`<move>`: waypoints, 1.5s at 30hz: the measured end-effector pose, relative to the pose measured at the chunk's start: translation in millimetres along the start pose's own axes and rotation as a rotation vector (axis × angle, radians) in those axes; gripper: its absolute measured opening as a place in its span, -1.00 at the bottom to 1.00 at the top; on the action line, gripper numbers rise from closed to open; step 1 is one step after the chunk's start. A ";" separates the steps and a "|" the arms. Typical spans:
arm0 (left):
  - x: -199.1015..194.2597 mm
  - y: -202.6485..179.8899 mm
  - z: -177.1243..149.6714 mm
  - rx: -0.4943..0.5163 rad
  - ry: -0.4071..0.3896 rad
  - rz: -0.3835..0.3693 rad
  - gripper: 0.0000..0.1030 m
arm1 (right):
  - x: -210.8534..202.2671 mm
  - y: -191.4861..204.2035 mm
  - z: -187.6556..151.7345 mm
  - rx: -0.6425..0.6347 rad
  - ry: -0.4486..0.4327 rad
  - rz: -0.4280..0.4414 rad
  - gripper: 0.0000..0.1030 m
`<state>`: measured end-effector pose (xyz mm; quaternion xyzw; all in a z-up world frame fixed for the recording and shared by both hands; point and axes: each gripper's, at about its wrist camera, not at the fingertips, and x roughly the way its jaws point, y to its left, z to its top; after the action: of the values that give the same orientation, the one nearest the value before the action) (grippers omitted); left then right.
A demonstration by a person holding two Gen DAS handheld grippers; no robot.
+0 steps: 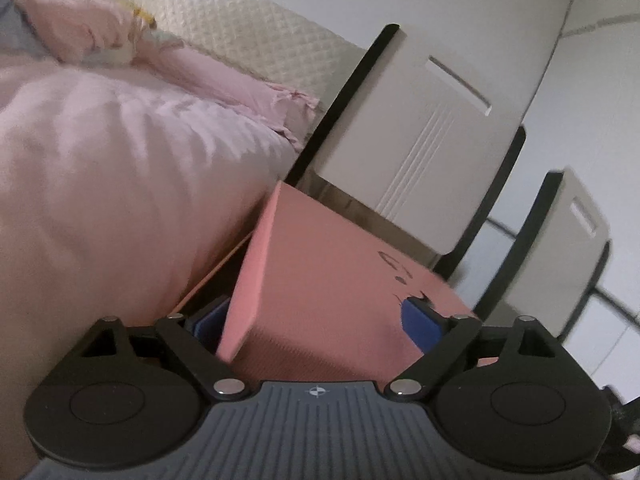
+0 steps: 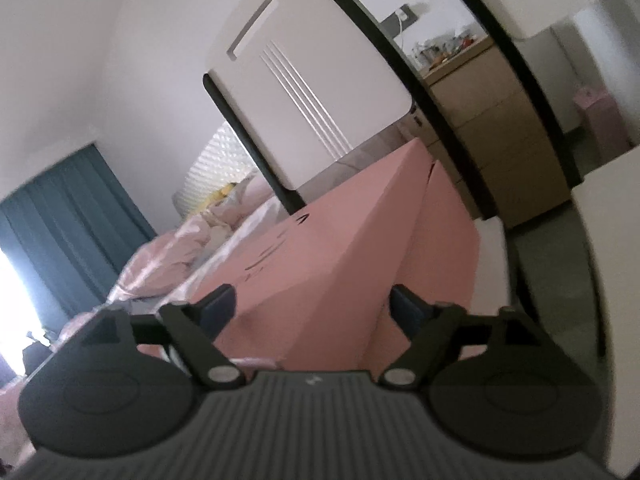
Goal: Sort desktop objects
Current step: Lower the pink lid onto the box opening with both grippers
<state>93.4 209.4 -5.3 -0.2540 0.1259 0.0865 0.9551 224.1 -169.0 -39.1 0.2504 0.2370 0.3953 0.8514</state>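
The pink cardboard box (image 1: 320, 280) is sitting between both grippers, in front of 2 white chair backs with black frames and just beside a bed. The left gripper (image 1: 316, 326) is pointing slightly downward with its jaws spread wide; the box's corner is lying between its blue pads (image 1: 420, 322), and the right-hand pad is lying against the box's broad face, while the left-hand pad is mostly hidden behind the box's narrow side, so I cannot tell whether it is touching. The right gripper (image 2: 310, 306) is also tilting slightly downward, rolled so the room is leaning in its view, and its jaws are standing wide apart, with the box (image 2: 340, 240) running between them; both pads seem to be standing off the cardboard, though blur is making that hard to judge. The left wrist view is showing a pink duvet (image 1: 100, 168) filling the left side, a pink pillow (image 1: 72, 12) and a quilted cream headboard (image 1: 240, 24), with the nearer chair back (image 1: 408, 148) right behind the box. The right wrist view is showing what the other is not: a teal curtain (image 2: 76, 208) beside a bright window, a wooden drawer unit (image 2: 500, 120) with small clutter on top, and a wall socket (image 2: 404, 14) with a white cable plugged in. A dark printed mark is showing on the box's face in both views.
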 end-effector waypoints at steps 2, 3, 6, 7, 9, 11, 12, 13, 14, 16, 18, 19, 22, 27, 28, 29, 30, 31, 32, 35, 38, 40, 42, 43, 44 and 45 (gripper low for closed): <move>-5.2 -7.5 -3.3 0.049 -0.043 0.047 0.88 | -2.9 3.2 -1.9 -0.041 -0.012 -0.036 0.77; -7.1 -9.8 -4.2 0.063 -0.059 0.063 0.95 | -4.1 4.1 -2.8 -0.056 -0.017 -0.048 0.77; -8.9 -13.6 -5.8 0.085 -0.074 0.090 0.97 | -7.9 4.0 -5.0 -0.075 -0.023 -0.073 0.77; -8.6 -14.1 -6.1 0.086 -0.071 0.092 0.97 | -9.3 3.1 -5.5 -0.074 -0.022 -0.077 0.77; -8.7 -15.0 -6.9 0.088 -0.069 0.101 0.97 | -12.8 2.8 -6.6 -0.080 -0.033 -0.101 0.77; -10.1 -17.3 -8.1 0.100 -0.075 0.108 0.97 | -17.2 3.8 -7.5 -0.092 -0.057 -0.136 0.77; -10.8 -18.6 -8.9 0.106 -0.078 0.110 0.97 | -19.6 3.8 -8.2 -0.097 -0.065 -0.145 0.78; -11.0 -20.3 -9.9 0.114 -0.081 0.110 0.97 | -21.3 3.2 -8.9 -0.094 -0.068 -0.146 0.79; -10.7 -22.3 -11.1 0.125 -0.082 0.111 0.97 | -22.2 2.0 -9.8 -0.083 -0.066 -0.140 0.79; -8.9 -26.4 -13.6 0.154 -0.080 0.112 0.97 | -23.5 0.0 -11.9 -0.058 -0.060 -0.125 0.79; -6.6 -30.4 -16.2 0.185 -0.079 0.113 0.97 | -23.8 1.2 -12.5 -0.050 -0.053 -0.121 0.78; -5.5 -32.3 -17.5 0.200 -0.078 0.114 0.97 | -23.7 2.8 -12.2 -0.053 -0.048 -0.121 0.78; -2.6 -35.0 -19.3 0.225 -0.074 0.109 0.97 | -22.5 9.7 -11.5 -0.076 -0.035 -0.109 0.63; 3.6 -35.5 -14.5 0.246 -0.044 0.076 0.97 | -25.6 22.4 -15.2 -0.094 -0.027 -0.110 0.45; 5.8 -36.8 -13.5 0.256 -0.041 0.073 0.97 | -26.8 24.3 -16.0 -0.097 -0.028 -0.118 0.45; 7.7 -38.3 -12.8 0.265 -0.040 0.072 0.97 | -28.0 25.7 -16.4 -0.097 -0.030 -0.124 0.44; 9.7 -40.3 -11.9 0.276 -0.042 0.073 0.97 | -29.1 26.5 -16.6 -0.096 -0.031 -0.127 0.44; 11.8 -42.4 -11.0 0.287 -0.046 0.078 0.98 | -30.1 27.2 -17.0 -0.094 -0.031 -0.129 0.44; 14.5 -44.7 -10.3 0.298 -0.051 0.092 0.98 | -30.7 27.7 -17.5 -0.092 -0.030 -0.129 0.44; 22.7 -49.0 -7.0 0.319 -0.062 0.132 1.00 | -29.1 29.8 -19.5 -0.082 -0.028 -0.122 0.44; 24.3 -45.3 -3.7 0.321 -0.065 0.139 1.00 | -24.6 31.6 -19.1 -0.079 -0.028 -0.110 0.44; 22.6 -40.3 -3.6 0.303 -0.064 0.143 1.00 | -22.5 33.8 -19.3 -0.079 -0.028 -0.103 0.43; 19.9 -34.2 -2.9 0.291 -0.064 0.149 1.00 | -21.2 36.8 -19.5 -0.081 -0.025 -0.088 0.42; 18.8 -30.7 -3.1 0.285 -0.064 0.158 1.00 | -21.1 38.5 -19.8 -0.086 -0.021 -0.079 0.41; 18.8 -27.6 -3.4 0.275 -0.058 0.170 1.00 | -21.4 40.7 -20.5 -0.095 -0.017 -0.069 0.38; 19.8 -24.3 -3.0 0.256 -0.046 0.176 1.00 | -21.9 43.0 -21.3 -0.101 -0.014 -0.062 0.38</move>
<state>117.3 189.0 -2.2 -0.1161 0.1360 0.1589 0.9710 174.9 -157.1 -24.5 0.2022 0.2185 0.3787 0.8763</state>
